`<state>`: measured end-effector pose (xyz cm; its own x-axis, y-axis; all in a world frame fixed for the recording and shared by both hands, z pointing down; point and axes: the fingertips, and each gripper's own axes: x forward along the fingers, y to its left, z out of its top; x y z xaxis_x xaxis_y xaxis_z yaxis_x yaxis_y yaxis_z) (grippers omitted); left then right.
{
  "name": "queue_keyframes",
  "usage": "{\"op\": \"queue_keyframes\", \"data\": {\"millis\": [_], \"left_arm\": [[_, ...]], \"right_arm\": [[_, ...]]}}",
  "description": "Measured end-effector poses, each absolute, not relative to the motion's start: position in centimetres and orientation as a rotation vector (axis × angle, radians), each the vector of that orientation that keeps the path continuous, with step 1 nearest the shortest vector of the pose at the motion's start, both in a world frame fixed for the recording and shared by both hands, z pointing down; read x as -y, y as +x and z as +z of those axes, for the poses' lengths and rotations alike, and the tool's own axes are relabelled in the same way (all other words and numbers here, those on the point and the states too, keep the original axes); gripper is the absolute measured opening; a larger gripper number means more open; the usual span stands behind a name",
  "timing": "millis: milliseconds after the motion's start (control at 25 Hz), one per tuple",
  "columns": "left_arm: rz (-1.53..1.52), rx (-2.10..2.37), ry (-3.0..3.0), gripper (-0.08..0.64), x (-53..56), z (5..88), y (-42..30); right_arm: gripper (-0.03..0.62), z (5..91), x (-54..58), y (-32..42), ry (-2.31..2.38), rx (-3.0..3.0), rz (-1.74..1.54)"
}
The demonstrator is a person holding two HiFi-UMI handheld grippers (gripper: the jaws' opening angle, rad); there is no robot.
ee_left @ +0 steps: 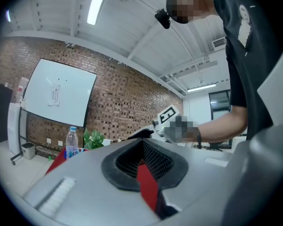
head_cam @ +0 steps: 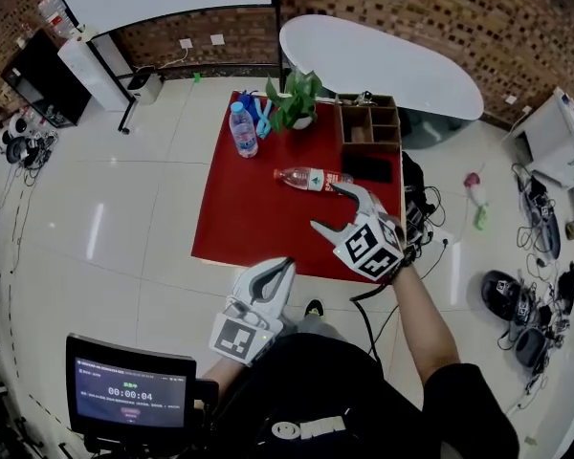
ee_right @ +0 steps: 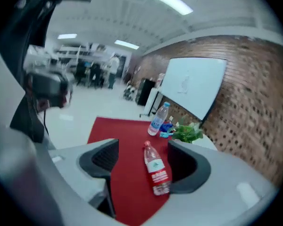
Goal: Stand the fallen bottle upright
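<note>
A clear bottle with a red label (head_cam: pixel 311 178) lies on its side on the red table (head_cam: pixel 239 218), cap toward the left. My right gripper (head_cam: pixel 330 207) hovers just in front of it, jaws wide open and nothing touching the pads. In the right gripper view the fallen bottle (ee_right: pixel 156 169) shows in the gap of the right gripper (ee_right: pixel 145 166), lying on the cloth beyond the tips. My left gripper (head_cam: pixel 283 266) hangs at the table's near edge with its fingers together and nothing held. In its own view, the left gripper (ee_left: pixel 142 160) shows only a thin red slit.
A second bottle with a blue label (head_cam: pixel 242 130) stands upright at the table's far left beside a potted plant (head_cam: pixel 295 98). A wooden organizer (head_cam: pixel 368 124) and a flat black item (head_cam: pixel 366 167) sit at the far right. A white oval table (head_cam: pixel 383 60) lies behind.
</note>
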<state>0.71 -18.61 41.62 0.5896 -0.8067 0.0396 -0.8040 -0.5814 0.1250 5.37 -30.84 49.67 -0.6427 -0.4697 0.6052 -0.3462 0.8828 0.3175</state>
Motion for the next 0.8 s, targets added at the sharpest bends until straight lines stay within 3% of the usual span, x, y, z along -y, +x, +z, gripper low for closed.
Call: {"op": "queue_keyframes", "data": {"millis": [120, 400, 800], "left_arm": [[-0.044, 1.46, 2.637, 0.006, 18.9, 42.1, -1.9], [0.057, 1.669, 2.443, 0.006, 17.8, 44.4, -9.0], [-0.006, 1.761, 2.409, 0.006, 18.4, 44.3, -11.0]], "right_arm": [[0.319, 56.3, 36.6, 1.5, 0.348, 2.017, -0.373], [0.322, 70.0, 42.1, -3.0, 0.07, 1.66, -0.356], [0.287, 71.8, 44.7, -2.7, 0.129, 1.584, -0.406]]}}
